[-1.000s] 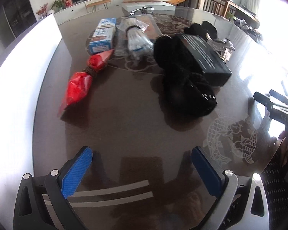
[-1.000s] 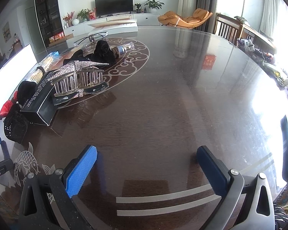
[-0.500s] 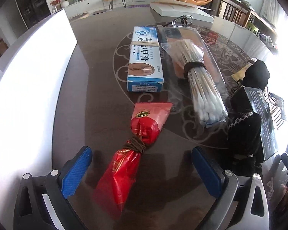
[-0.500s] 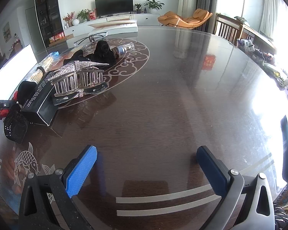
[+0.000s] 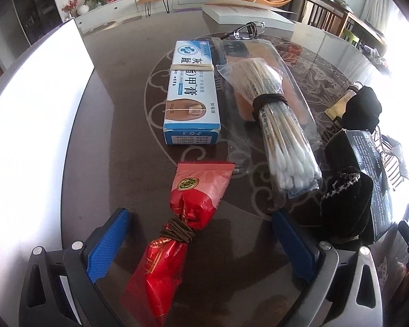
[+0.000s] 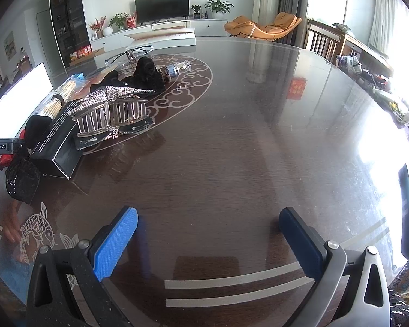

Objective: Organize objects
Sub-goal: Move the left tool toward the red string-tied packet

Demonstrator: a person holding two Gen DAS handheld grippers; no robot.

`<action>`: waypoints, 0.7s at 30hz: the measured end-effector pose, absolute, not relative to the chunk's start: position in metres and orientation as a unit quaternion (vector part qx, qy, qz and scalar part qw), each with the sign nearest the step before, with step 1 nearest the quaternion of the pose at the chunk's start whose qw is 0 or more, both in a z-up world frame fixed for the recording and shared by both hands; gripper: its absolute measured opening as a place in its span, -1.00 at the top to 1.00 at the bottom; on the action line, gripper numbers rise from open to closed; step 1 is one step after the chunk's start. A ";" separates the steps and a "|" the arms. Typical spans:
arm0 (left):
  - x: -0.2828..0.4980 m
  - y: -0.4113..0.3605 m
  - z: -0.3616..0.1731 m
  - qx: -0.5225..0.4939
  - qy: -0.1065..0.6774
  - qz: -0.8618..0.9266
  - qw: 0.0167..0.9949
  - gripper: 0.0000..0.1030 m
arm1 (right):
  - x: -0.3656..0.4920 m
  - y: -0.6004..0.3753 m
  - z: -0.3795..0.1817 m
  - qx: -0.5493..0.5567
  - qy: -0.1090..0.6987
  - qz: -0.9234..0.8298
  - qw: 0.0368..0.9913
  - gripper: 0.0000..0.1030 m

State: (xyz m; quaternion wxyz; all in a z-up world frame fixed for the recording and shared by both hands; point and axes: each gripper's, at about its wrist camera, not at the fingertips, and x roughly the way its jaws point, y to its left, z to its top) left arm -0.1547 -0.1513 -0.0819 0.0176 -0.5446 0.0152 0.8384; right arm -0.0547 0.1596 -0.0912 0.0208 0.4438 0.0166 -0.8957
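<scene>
A red foil packet [image 5: 177, 226] tied with brown cord lies on the dark table, its lower end between my left gripper's [image 5: 201, 234] open blue pads, not clamped. Beyond it lie a blue-and-white medicine box [image 5: 192, 92] and a bag of cotton swabs [image 5: 275, 125]. A black box [image 5: 368, 169] and black pouches [image 5: 346, 201] lie at the right. My right gripper [image 6: 208, 237] is open and empty over bare table. In its view the black box [image 6: 57, 141] carries a rhinestone hair clip [image 6: 111, 109], with a small bottle [image 6: 177, 68] farther back.
A white panel [image 5: 32, 125] runs along the table's left edge. A flat white box [image 5: 248, 16] and a pair of glasses [image 5: 245, 31] lie at the far end. Wooden chairs [image 6: 324, 43] stand at the far right side.
My left gripper moved forward and left from the black pouches to the red packet, which now lies between its pads. The right gripper has stayed still.
</scene>
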 end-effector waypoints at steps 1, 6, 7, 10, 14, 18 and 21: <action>-0.156 -0.151 -0.082 -0.546 0.017 0.838 0.020 -1.00 | -0.054 0.160 -0.091 0.444 0.017 -0.896 0.021 -1.00; -0.157 -0.148 -0.082 -0.540 0.024 0.841 0.031 -1.00 | -0.055 0.159 -0.091 0.444 0.017 -0.896 0.021 -1.00; -0.158 -0.148 -0.082 -0.538 0.023 0.842 0.031 -1.00 | -0.055 0.159 -0.091 0.444 0.017 -0.896 0.021 -1.00; -0.161 -0.146 -0.082 -0.538 0.023 0.842 0.029 -1.00 | -0.054 0.159 -0.091 0.444 0.017 -0.896 0.021 -1.00; -0.161 -0.144 -0.083 -0.544 0.027 0.838 0.035 -1.00 | -0.055 0.159 -0.091 0.443 0.017 -0.896 0.021 -1.00; -0.146 -0.150 -0.077 -0.540 0.034 0.840 0.044 -0.82 | -0.054 0.159 -0.092 0.444 0.017 -0.896 0.021 -1.00; -0.134 -0.146 -0.070 -0.526 0.039 0.848 0.052 -0.26 | -0.055 0.159 -0.091 0.444 0.017 -0.896 0.021 -1.00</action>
